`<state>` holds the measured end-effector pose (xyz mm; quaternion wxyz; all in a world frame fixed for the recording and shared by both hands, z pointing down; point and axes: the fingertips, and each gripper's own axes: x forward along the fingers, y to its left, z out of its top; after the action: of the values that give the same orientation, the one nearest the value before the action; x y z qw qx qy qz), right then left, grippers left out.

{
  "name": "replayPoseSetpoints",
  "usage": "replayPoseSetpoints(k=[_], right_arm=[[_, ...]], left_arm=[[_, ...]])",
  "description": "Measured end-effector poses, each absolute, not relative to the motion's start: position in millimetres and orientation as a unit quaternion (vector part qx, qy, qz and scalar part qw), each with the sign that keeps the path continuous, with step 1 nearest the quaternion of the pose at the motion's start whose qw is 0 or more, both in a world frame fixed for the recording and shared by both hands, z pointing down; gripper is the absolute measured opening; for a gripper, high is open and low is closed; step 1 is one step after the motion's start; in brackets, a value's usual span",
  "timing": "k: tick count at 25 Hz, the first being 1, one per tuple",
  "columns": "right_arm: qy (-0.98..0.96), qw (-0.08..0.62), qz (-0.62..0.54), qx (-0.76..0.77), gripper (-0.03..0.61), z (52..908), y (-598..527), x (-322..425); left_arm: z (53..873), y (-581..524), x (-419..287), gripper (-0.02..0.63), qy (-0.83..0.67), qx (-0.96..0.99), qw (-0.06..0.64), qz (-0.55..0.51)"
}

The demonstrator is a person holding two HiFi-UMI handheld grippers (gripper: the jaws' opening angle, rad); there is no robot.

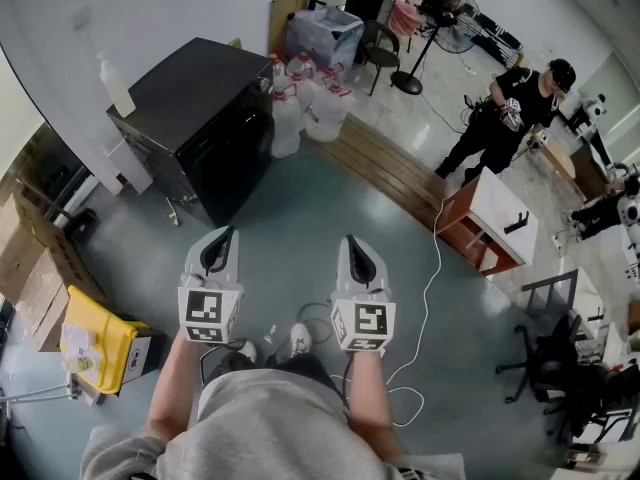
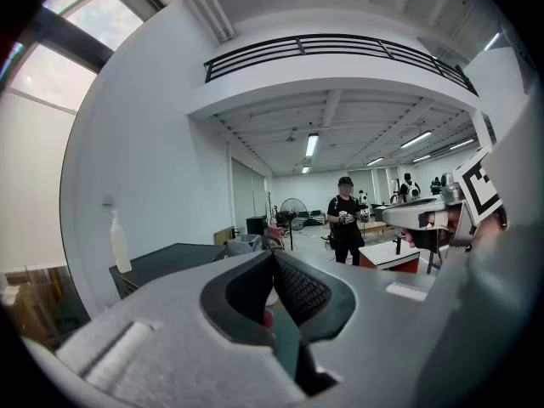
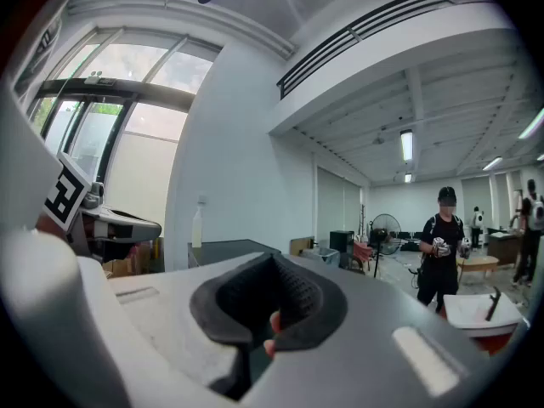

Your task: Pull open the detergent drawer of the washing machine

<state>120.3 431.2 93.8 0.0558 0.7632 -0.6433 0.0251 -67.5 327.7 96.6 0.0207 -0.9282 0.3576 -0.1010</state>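
The jaws of the left gripper (image 1: pixel 218 246) and right gripper (image 1: pixel 358 250) are pressing together on nothing, hovering above the floor (image 1: pixel 300 203); the black washing machine (image 1: pixel 195 118) is standing well apart, far left, drawer not showing, everything still remaining

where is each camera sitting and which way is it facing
Head view: on the person's head, facing steeply down; shows forearms, left gripper, right gripper, black washing machine ahead-left.
Left gripper view: on the left gripper, facing roughly level over its shut jaws; right gripper at right edge.
Right gripper view: on the right gripper, facing likewise; shut jaws, left gripper at left edge.
Both gripper views share the white bottle and person in black.
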Motion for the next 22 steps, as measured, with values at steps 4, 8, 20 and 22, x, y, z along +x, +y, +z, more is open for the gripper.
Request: replayPoseSetpoints(k=[4, 8, 20, 22], right_arm=[[-0.647, 0.052, 0.035, 0.76, 0.003, 95.9, 428.9, 129.3], [-0.66, 0.058, 0.041, 0.747, 0.004, 100.4, 419.8, 140.3], [-0.748, 0.05, 0.026, 0.662, 0.005, 101.3, 357.4, 153.7], [-0.76, 0.047, 0.029, 0.648, 0.003, 103.3, 343.0, 148.5]], left_arm=[[94.7, 326.1, -58.2, 0.011, 0.363, -0.926, 0.02, -0.105], [98.3, 323.8, -47.8, 0.011, 0.374, -0.921, 0.018, -0.104], [97.7, 308.8, -35.5, 0.011, 0.476, -0.874, 0.008, -0.096], [101.0, 303.1, -41.7, 0.011, 0.489, -0.866, 0.007, -0.1]])
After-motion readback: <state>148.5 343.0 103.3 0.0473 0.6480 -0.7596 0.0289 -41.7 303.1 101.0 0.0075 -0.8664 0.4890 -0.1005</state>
